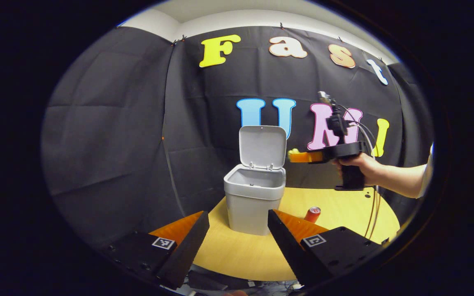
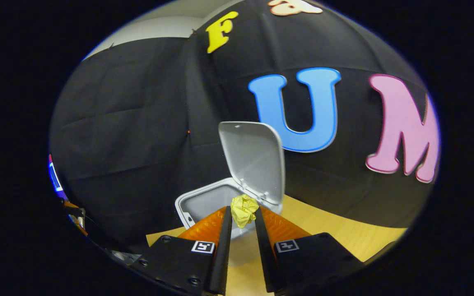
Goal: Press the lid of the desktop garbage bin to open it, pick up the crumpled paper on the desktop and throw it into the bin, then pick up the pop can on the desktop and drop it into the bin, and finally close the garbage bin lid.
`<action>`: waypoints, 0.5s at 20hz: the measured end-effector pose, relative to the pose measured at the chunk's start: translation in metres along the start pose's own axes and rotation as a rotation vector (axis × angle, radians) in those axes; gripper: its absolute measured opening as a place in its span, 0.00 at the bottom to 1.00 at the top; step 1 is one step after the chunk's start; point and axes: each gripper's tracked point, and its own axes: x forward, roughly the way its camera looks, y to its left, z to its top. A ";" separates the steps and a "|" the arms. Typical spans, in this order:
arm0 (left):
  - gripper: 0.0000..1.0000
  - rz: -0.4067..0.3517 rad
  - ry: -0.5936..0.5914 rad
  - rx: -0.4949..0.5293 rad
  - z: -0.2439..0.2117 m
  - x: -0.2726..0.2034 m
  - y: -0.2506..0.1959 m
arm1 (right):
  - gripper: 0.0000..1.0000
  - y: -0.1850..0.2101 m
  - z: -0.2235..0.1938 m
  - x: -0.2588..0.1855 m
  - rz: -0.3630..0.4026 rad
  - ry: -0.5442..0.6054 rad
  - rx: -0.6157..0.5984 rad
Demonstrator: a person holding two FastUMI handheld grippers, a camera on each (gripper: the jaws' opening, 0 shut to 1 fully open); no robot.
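A small grey garbage bin [image 1: 254,197] stands on the round wooden table [image 1: 335,213], its lid [image 1: 262,147] swung up and open. In the right gripper view my right gripper [image 2: 243,213] is shut on a yellow crumpled paper ball [image 2: 243,209], held just above the bin's open rim [image 2: 187,205]. The left gripper view shows that gripper [image 1: 292,155] from the side, held by a hand [image 1: 364,168] beside the raised lid at the bin's upper right. A red pop can [image 1: 312,214] stands upright on the table right of the bin. My left gripper [image 1: 238,224] is open in front of the bin, holding nothing.
Black cloth walls close in behind and to the left of the table. The table's curved front edge [image 1: 237,273] lies just under my left fingers. Cables [image 1: 372,213] hang from the right gripper down to the table's right side.
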 end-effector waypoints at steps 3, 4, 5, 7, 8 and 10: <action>0.95 -0.051 0.018 -0.109 -0.008 0.005 -0.023 | 0.40 0.027 -0.018 0.040 0.041 0.094 -0.049; 0.95 -0.054 0.020 -0.114 -0.009 0.006 -0.027 | 0.27 0.026 -0.024 0.050 0.027 0.119 -0.070; 0.95 -0.049 0.020 -0.107 -0.012 0.005 -0.030 | 0.41 0.028 -0.033 0.059 0.025 0.133 -0.078; 0.95 -0.047 0.018 -0.091 -0.018 0.001 -0.033 | 0.40 0.031 -0.043 0.065 0.043 0.153 -0.076; 0.95 -0.052 0.019 -0.090 -0.019 0.001 -0.035 | 0.30 0.032 -0.045 0.063 0.051 0.161 -0.081; 0.95 -0.069 0.032 -0.096 -0.024 0.006 -0.044 | 0.75 0.033 -0.041 0.057 0.058 0.147 -0.100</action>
